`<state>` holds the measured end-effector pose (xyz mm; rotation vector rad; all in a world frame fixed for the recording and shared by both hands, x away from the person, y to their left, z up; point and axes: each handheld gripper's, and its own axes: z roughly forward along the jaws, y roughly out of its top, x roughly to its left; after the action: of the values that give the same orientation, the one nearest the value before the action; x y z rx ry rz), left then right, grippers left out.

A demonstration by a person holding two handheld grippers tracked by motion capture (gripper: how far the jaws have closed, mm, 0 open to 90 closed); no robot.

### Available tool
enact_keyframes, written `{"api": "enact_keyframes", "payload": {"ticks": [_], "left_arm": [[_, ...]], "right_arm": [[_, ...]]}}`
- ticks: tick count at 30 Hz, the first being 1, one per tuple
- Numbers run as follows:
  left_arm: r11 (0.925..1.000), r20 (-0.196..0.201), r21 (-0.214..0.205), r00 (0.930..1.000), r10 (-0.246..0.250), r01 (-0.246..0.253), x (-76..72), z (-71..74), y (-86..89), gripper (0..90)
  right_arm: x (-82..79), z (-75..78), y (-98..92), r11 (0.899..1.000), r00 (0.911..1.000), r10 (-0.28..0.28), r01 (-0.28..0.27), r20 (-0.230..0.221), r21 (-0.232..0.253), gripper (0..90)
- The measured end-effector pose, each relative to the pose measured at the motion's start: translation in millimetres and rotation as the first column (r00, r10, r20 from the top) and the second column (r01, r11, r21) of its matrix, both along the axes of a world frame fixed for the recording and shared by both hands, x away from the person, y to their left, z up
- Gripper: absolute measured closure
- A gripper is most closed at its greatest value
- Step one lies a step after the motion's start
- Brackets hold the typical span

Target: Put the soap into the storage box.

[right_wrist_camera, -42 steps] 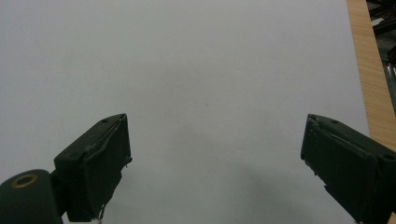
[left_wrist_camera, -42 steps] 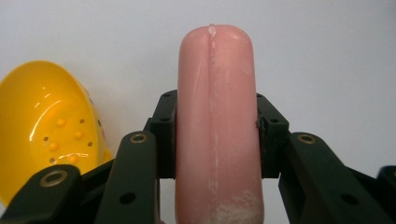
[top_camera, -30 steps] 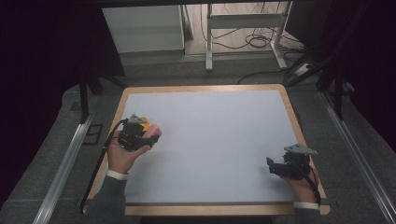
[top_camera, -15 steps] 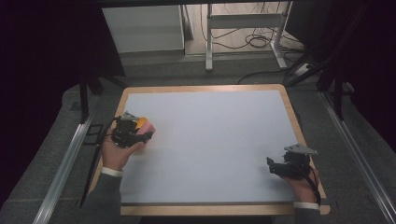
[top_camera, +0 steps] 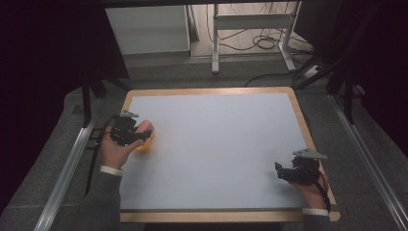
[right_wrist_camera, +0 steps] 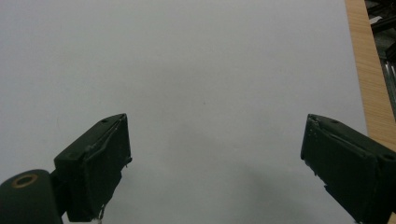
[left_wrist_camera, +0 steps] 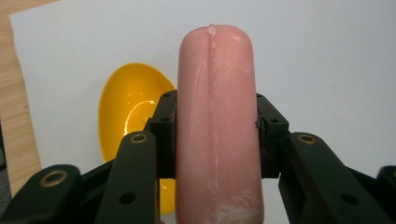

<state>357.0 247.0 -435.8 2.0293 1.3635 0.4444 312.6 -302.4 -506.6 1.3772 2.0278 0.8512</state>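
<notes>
A pink sausage-shaped piece (left_wrist_camera: 215, 116) stands lengthwise between the jaws of my left gripper (left_wrist_camera: 216, 135), and both pads press on its sides. In the high view the left gripper (top_camera: 137, 134) is near the mat's left edge, with the pink sausage (top_camera: 146, 127) poking out of it. A shiny yellow bowl-like dish (left_wrist_camera: 128, 112) lies on the mat just under and left of it; the same yellow dish (top_camera: 145, 144) peeks out below the hand. My right gripper (right_wrist_camera: 215, 163) rests low over bare mat, open and with nothing between its jaws, at the right gripper (top_camera: 285, 172) spot near the front right corner.
A pale grey mat (top_camera: 221, 144) covers the wooden table (top_camera: 226, 215). Metal rails (top_camera: 62, 173) run along both sides. Behind the table stand a white cabinet (top_camera: 144, 29) and a metal frame with cables (top_camera: 260, 33).
My left hand has carried the pink sausage toward the far left of the mat, and the yellow dish now shows below it. The right gripper has stayed put.
</notes>
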Motion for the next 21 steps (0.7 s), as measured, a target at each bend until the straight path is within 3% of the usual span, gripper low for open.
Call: {"api": "enact_keyframes", "payload": {"ticks": [21], "left_arm": [[0.9980, -0.050, 0.007, 0.9967, 0.063, -0.063, 26.5, -17.6, 12.7, 60.3]], "right_arm": [[0.4, -0.8, -0.3, 1.000, 1.0000, 0.000, 0.000, -0.005, -0.002, 8.0]]}}
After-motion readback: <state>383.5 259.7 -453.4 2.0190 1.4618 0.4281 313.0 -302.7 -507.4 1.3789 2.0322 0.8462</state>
